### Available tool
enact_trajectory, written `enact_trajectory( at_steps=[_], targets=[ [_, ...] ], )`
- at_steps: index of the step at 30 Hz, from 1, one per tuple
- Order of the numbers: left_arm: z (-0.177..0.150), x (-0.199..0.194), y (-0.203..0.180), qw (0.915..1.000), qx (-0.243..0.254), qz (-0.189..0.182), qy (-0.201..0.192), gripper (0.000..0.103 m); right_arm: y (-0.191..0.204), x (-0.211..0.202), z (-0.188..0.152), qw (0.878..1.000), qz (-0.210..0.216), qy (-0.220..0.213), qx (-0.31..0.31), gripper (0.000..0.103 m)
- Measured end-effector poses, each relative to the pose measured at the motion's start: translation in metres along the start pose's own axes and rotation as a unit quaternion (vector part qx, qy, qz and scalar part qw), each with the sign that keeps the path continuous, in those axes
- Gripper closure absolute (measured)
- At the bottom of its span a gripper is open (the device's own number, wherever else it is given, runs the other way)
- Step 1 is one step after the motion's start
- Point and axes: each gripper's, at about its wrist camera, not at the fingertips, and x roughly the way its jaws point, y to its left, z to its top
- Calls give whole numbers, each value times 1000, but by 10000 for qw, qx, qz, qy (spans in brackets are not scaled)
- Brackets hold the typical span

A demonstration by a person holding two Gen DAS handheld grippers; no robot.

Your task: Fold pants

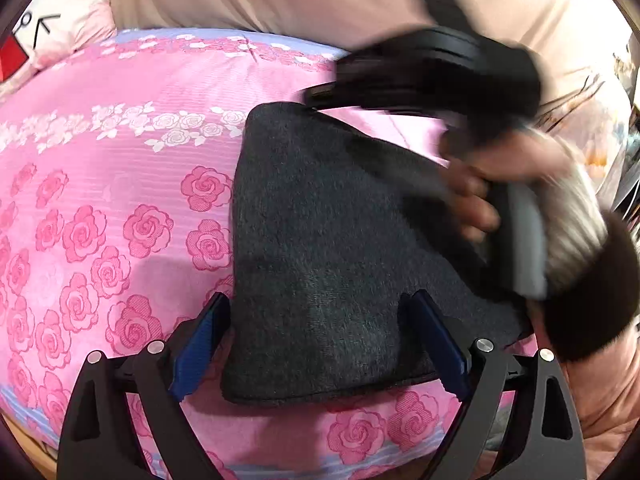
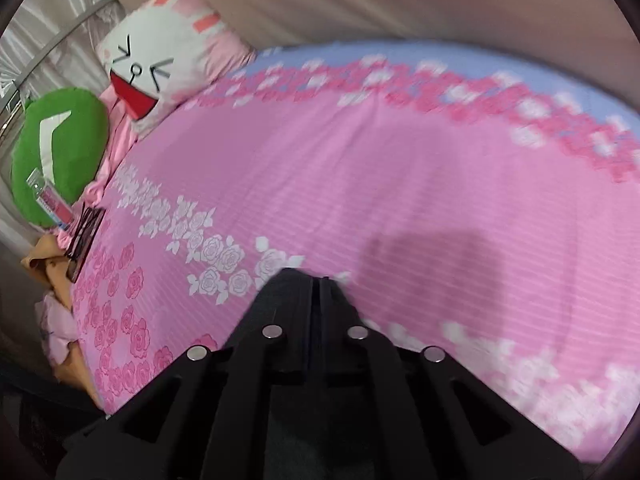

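Pants [image 1: 332,248], dark grey and folded into a thick bundle, lie on the pink rose-print bed sheet [image 1: 120,184], their near edge sitting between the fingers of the left gripper [image 1: 320,344]. Those blue-padded fingers [image 1: 200,344] stand wide apart on either side of the cloth, and whether the pads touch it I cannot tell. At the far right of the bundle the right gripper [image 2: 320,280] shows blurred, held by a hand [image 1: 476,196] in a dark sleeve. In its own view the black fingers [image 2: 298,300] are pressed together with nothing between them, over bare sheet. Far to the left lie a white rabbit-face pillow [image 2: 156,64] and a green cushion [image 2: 60,148], with a small pink packet [image 2: 52,200] on the cushion whose print is too small to read.
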Motion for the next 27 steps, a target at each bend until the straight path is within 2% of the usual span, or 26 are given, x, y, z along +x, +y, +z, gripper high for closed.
enact_trajectory(
  at_steps=[3, 5, 7, 9, 11, 14, 18, 20, 21, 23, 25, 27],
  targets=[
    [3, -20, 11, 9989, -312, -301, -189, 14, -26, -70, -32, 9985, -137, -420, 328, 93],
    [9, -27, 19, 9973, -522, -464, -233, 14, -52, -115, -64, 9950, -500, -585, 630, 81],
    [14, -27, 26, 9953, -724, -629, -163, 14, -79, -152, -101, 9894, -797, -626, 1040, 56],
    [17, -20, 30, 9932, -910, -726, -23, 14, -101, -174, -133, 9830, -899, -565, 1496, 54],
    [24, -11, 28, 9931, -951, -678, 103, 14, -121, -189, -167, 9754, -820, -482, 1990, 52],
    [25, 3, 21, 9920, -970, -731, 357, 14, -137, -193, -203, 9653, -357, -436, 2551, 49],
    [30, 13, 15, 9933, -926, -565, 404, 14, -138, -178, -225, 9638, -45, -189, 2658, 37],
    [29, 13, 14, 9929, -961, -566, 417, 13, -138, -171, -232, 9599, 309, -186, 2780, 35],
    [27, 14, 16, 9925, -974, -600, 427, 13, -137, -171, -232, 9593, 405, -263, 2784, 29],
    [26, 14, 18, 9917, -1030, -651, 422, 12, -132, -164, -228, 9598, 642, -256, 2721, 27],
    [26, 15, 18, 9904, -1104, -725, 403, 12, -128, -159, -224, 9625, 620, -308, 2624, 22],
    [29, 19, 16, 9909, -1075, -720, 380, 12, -125, -154, -218, 9670, 527, -351, 2466, 22]
  ],
)
